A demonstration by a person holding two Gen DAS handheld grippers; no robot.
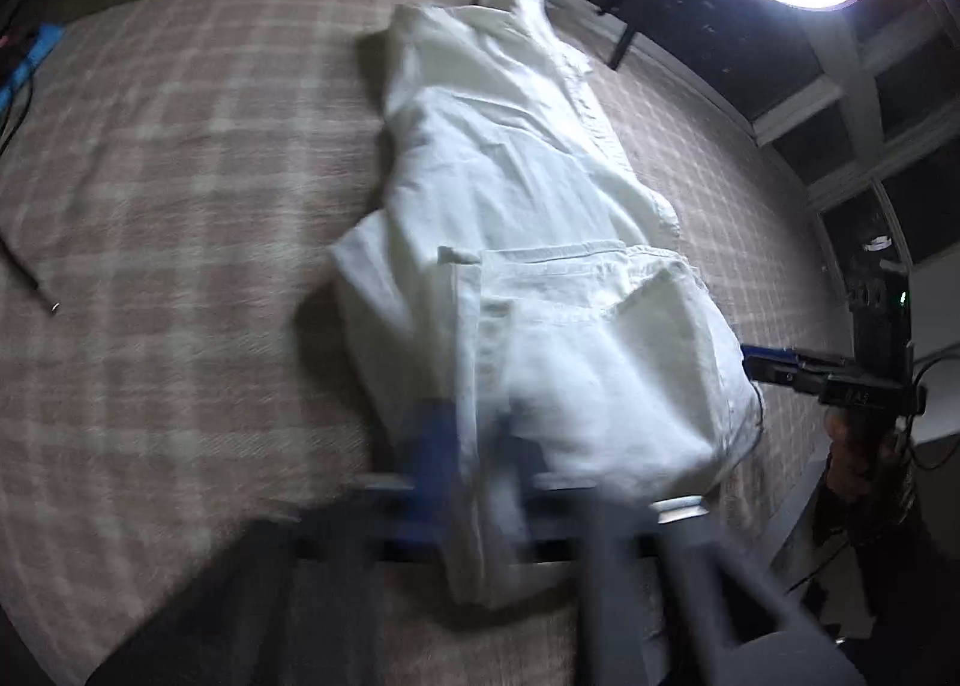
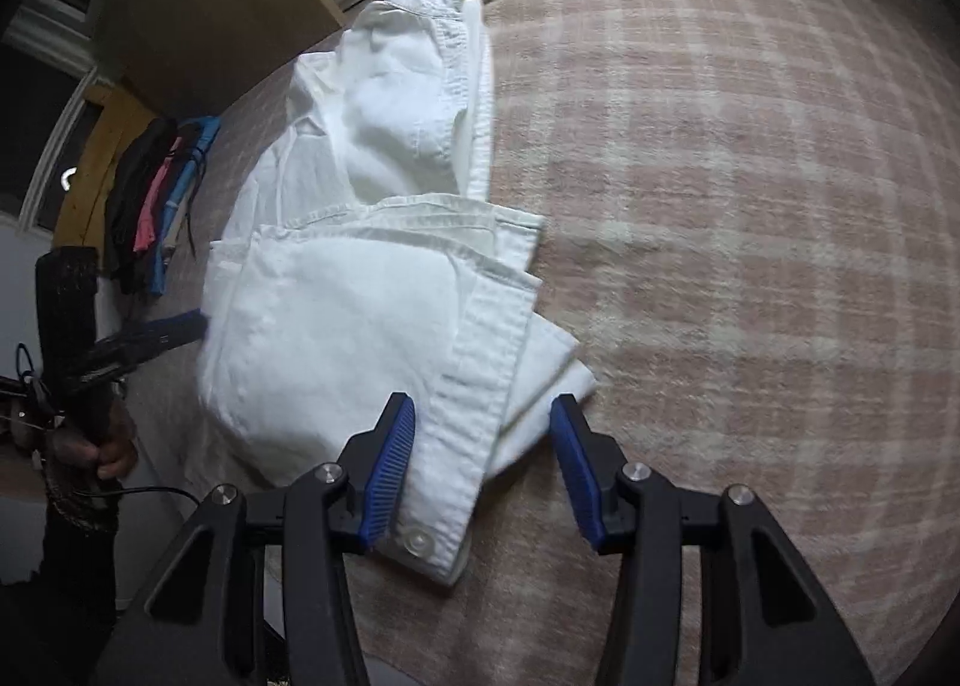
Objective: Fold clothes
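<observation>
White shirt (image 2: 360, 290) lies part-folded on the plaid surface (image 2: 750, 206), stretching away ahead of both my tools. My right tool (image 2: 483, 446) stands released, its blue pads either side of the near button placket without pressing it. My left tool (image 1: 474, 446) is blurred but clenched on the shirt's near hem. Right of my right tool the surface is bare; left of the shirt, folded clothes (image 2: 150, 194) sit near the edge.

Right tool (image 2: 483, 461): black angular linkage arms, round silver screws at the pivots, ribbed blue pads (image 2: 390, 467). Left tool (image 2: 180, 326), left edge of frame: black body, blue tips, thin black cables. Hand (image 2: 99, 449), lower left: dark sleeve, knitted cuff.
</observation>
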